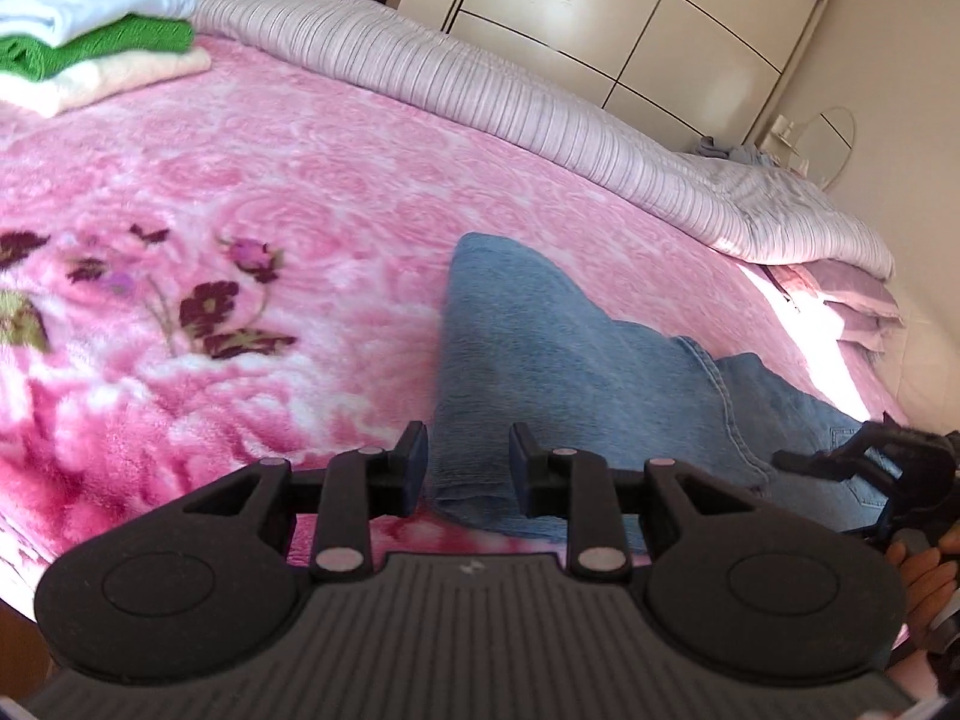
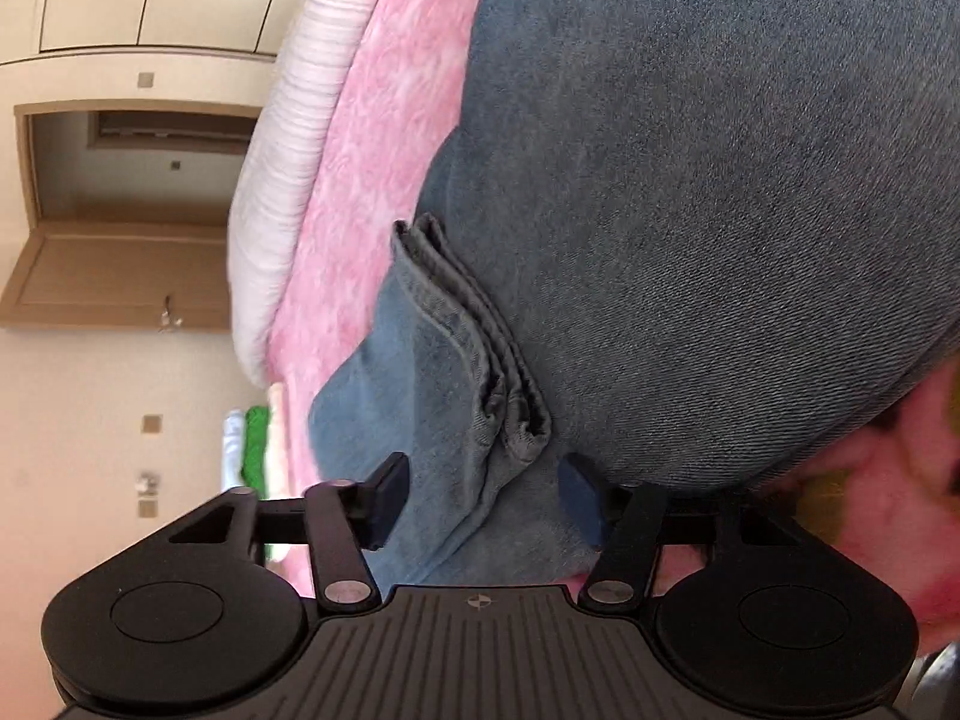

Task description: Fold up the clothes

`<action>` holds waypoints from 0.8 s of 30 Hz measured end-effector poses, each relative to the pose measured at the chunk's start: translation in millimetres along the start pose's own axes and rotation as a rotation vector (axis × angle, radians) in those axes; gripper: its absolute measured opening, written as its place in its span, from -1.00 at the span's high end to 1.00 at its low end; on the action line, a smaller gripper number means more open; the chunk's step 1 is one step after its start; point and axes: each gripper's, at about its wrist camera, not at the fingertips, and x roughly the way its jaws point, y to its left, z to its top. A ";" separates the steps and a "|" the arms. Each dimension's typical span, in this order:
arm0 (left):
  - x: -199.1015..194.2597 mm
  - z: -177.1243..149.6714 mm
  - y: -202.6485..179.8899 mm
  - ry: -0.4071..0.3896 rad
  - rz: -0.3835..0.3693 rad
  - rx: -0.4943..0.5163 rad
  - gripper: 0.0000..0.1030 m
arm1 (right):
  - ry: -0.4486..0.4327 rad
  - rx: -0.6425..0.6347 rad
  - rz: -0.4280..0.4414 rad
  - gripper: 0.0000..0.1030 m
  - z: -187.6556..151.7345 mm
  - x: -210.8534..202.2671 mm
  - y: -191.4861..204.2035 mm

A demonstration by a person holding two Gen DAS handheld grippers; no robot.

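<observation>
While both of your tongs are hovering over the jeans (image 1: 540, 360), you look to be somewhere mid-fold on that one garment — it's lying on the pink bed blanket (image 1: 240, 168), already doubled over itself, with the folded clothes stack (image 1: 90, 36) sitting well apart at the far corner.

Left tongs (image 1: 468, 468): jaws partly apart, straddling the near folded edge of the denim. Fabric sits between them, but the pads don't look pressed onto it, so I'd call that unclamped, nothing held.

Right tongs (image 2: 483, 504): jaws standing wide, with the stacked hem edges of the jeans (image 2: 720, 210) sitting right in the gap, one pad partly tucked behind the cloth. No squeeze that I can see, so nothing gripped there either. From the left camera you can spot the right tongs (image 1: 864, 468) off at the other end of the garment.

My guess at the next bit — you need both pairs shut on all the layers at once. That hem is thick, several plies, so bite deep enough that no ply slips out, then lift evenly so the fold carries over straight rather than skewing on the fuzzy blanket.
</observation>
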 end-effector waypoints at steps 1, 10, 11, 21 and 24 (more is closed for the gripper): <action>1.8 0.1 1.9 0.001 -0.002 -0.003 0.54 | -0.015 -0.005 -0.013 0.00 -0.8 3.3 0.8; 3.7 6.4 -0.2 -0.010 -0.009 0.004 0.55 | -0.169 -0.376 -0.141 0.71 -16.0 8.3 42.3; 2.9 7.9 -1.5 -0.014 -0.011 0.007 0.55 | -0.217 -0.465 -0.129 0.73 -22.6 1.9 51.0; 6.9 17.9 -25.5 -0.014 -0.053 0.043 0.55 | -0.554 -0.630 -0.328 0.75 -22.3 -87.8 17.9; 15.8 12.2 -33.4 0.018 -0.066 0.050 0.55 | -0.456 -0.245 -0.237 0.69 16.5 -98.6 -52.5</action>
